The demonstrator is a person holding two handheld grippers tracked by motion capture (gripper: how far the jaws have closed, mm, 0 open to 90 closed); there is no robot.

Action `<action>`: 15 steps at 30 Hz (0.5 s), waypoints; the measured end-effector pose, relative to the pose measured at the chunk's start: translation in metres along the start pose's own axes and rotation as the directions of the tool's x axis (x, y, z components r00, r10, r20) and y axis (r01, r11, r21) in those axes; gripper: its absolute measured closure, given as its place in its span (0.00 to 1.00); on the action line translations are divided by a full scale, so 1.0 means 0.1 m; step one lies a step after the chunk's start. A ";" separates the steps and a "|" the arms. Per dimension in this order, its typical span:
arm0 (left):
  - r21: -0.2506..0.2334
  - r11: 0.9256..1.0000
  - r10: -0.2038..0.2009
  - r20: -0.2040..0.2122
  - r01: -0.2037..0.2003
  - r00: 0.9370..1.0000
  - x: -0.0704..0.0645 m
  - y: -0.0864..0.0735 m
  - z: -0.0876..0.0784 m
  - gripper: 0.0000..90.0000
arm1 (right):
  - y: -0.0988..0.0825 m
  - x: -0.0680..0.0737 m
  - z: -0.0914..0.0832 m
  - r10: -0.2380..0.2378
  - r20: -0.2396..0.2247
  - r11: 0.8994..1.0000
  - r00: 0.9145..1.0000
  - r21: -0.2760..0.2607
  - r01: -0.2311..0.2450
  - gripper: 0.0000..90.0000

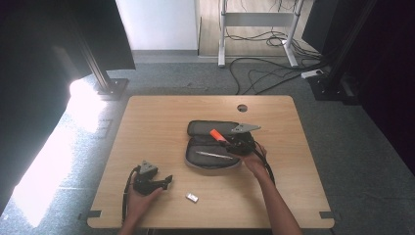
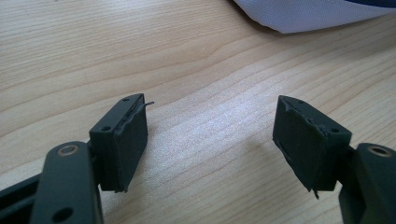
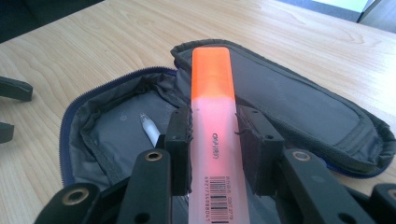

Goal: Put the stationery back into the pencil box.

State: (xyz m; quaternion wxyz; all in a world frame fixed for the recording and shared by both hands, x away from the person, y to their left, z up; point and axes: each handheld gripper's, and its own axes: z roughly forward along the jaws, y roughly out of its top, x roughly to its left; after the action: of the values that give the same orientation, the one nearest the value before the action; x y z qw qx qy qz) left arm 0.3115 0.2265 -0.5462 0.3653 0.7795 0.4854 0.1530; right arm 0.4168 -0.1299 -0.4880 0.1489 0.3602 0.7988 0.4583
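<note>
An open grey pencil case (image 1: 205, 128) lies at the middle of the wooden table (image 1: 161, 117). A pen (image 1: 214, 155) rests in its near half. My right gripper (image 1: 231, 142) hovers at the case's right side, shut on an orange highlighter (image 1: 217, 134). In the right gripper view the pads (image 3: 180, 135) press on both sides of the highlighter (image 3: 212, 93), whose orange cap points over the case (image 3: 299, 107), and the pen (image 3: 149, 128) lies below. My left gripper (image 1: 165, 181) rests low at the front left of the table. Its jaws (image 2: 212, 135) are open with bare wood between them.
A small white block (image 1: 192, 198) lies near the front edge, between my two hands. A round cable hole (image 1: 242, 107) sits at the table's far side. Pale fabric (image 2: 303, 14) shows at the top right of the left gripper view. Cables cross the floor beyond.
</note>
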 end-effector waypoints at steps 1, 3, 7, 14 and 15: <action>0.000 1.000 0.000 0.000 0.000 1.000 0.00 0.00 0.00 0.30 | 0.00 -0.01 0.02 -0.002 -0.004 1.000 1.000 0.003 0.002 0.73; 0.000 1.000 0.000 0.000 0.000 1.000 0.00 0.00 0.00 0.30 | -0.01 -0.02 0.05 -0.004 -0.010 1.000 1.000 0.011 0.005 0.73; -0.001 1.000 -0.002 0.002 0.002 1.000 0.00 0.00 0.00 0.30 | -0.04 -0.04 0.11 -0.006 -0.012 1.000 1.000 0.026 0.007 0.73; 0.000 1.000 -0.001 0.000 0.001 1.000 0.00 0.00 0.00 0.30 | -0.06 -0.05 0.17 -0.013 -0.004 0.999 1.000 0.041 0.013 0.73; 0.000 1.000 0.000 0.000 0.000 1.000 0.00 0.00 0.00 0.30 | -0.07 -0.05 0.18 -0.014 0.000 0.999 1.000 0.045 0.014 0.73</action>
State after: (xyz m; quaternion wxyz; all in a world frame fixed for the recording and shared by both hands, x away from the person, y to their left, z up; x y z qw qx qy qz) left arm 0.3114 0.2265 -0.5462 0.3654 0.7794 0.4854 0.1529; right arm 0.4276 -0.1242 -0.5037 0.1440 0.3577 0.8115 0.4391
